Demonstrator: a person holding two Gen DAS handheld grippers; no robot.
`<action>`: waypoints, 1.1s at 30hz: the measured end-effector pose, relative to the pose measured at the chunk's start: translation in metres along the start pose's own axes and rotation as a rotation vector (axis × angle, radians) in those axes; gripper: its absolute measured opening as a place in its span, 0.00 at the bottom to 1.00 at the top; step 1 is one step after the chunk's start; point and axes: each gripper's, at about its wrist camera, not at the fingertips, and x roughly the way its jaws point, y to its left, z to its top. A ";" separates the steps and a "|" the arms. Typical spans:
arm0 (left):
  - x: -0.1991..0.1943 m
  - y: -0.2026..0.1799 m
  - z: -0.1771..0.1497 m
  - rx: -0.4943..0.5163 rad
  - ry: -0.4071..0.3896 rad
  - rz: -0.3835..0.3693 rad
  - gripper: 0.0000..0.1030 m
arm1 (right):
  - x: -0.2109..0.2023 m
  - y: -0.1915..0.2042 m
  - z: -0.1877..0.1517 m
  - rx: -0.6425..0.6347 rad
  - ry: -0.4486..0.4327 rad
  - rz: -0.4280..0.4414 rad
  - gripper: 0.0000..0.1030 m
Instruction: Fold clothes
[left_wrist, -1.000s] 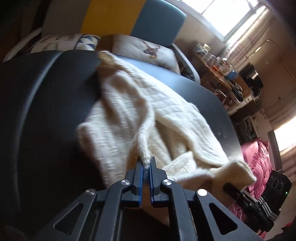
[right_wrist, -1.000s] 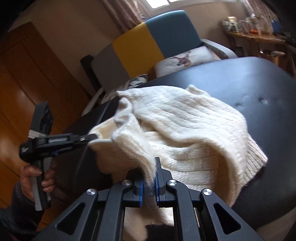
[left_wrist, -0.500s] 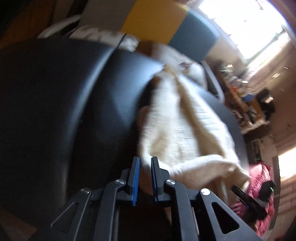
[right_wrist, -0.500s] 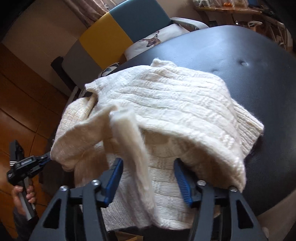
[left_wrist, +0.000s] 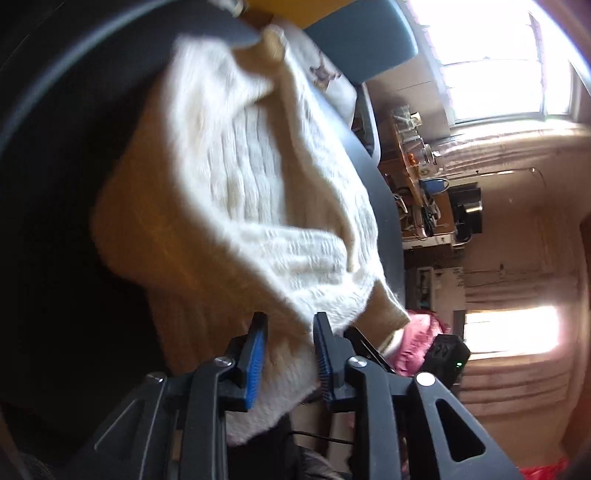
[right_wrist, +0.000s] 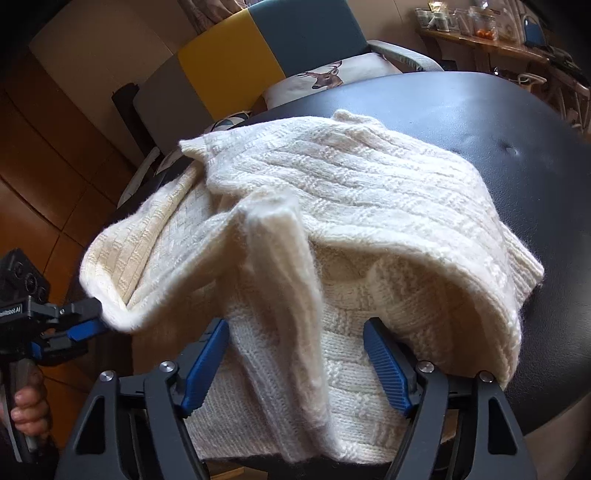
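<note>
Showing fingers (right_wrist: 26, 402) beside sweater (right_wrist: 369, 192)

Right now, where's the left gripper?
In the right wrist view, the left gripper sits at the far left, at the cream sweater's left corner, off the black table's edge.

Right gripper (right_wrist: 295, 354) gapes wide over the cream sweater (right_wrist: 332, 206), bunched at the black tabletop's (right_wrist: 517, 122) near edge.

A black padded table (right_wrist: 517, 122) carries a rumpled cream knit sweater (right_wrist: 332, 206), its edge overhanging
</note>
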 end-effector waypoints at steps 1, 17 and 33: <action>0.004 -0.001 -0.004 -0.015 0.001 -0.011 0.25 | 0.000 0.000 -0.001 -0.006 0.000 -0.001 0.77; 0.036 0.007 0.001 -0.051 -0.154 0.140 0.05 | -0.031 0.004 0.003 -0.036 -0.094 0.071 0.82; -0.097 0.063 0.073 0.056 -0.317 0.450 0.13 | 0.078 0.070 0.101 -0.290 0.051 -0.133 0.82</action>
